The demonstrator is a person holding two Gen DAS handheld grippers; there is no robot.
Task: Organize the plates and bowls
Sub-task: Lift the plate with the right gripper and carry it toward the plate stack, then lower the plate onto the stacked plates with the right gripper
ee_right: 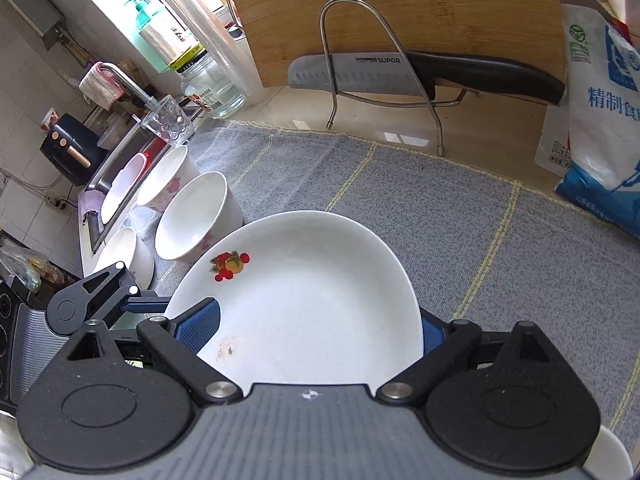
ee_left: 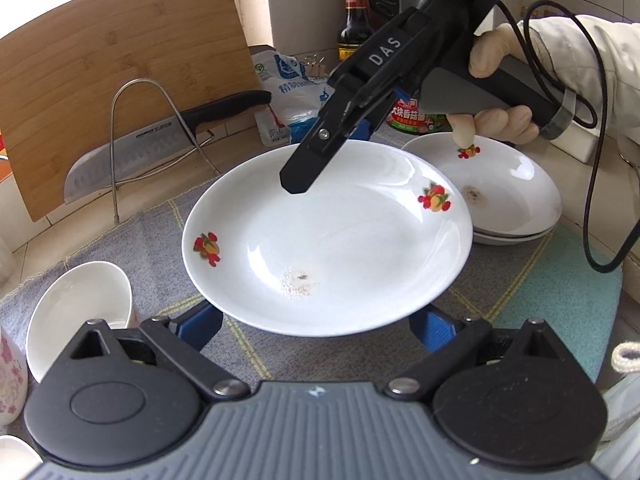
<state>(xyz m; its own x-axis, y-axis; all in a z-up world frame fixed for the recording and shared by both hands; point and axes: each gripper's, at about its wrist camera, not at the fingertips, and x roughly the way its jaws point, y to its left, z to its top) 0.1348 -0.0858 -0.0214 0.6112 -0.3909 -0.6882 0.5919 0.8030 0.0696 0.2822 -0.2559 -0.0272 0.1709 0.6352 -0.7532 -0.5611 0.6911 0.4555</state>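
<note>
Both spread wide, nothing clamped; left gripper (ee_left: 315, 326) with pads tucked under the near rim of the fruit-print plate (ee_left: 340, 240), right gripper (ee_right: 316, 330) straddling its far rim; plate over the grey cloth (ee_left: 160, 232), stacked plates (ee_left: 516, 204) just beside.

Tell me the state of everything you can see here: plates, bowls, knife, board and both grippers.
Plate: dirty, between both grippers.
Left gripper: jaws wide, plate rim over its fingers; grip unclear.
Right gripper: jaws wide, plate between them; grip unclear.
Stacked plates: on the mat, top one stained.
Bowls: empty, side by side.
Knife: resting on the wire rack.
Board: leaning upright.
</note>
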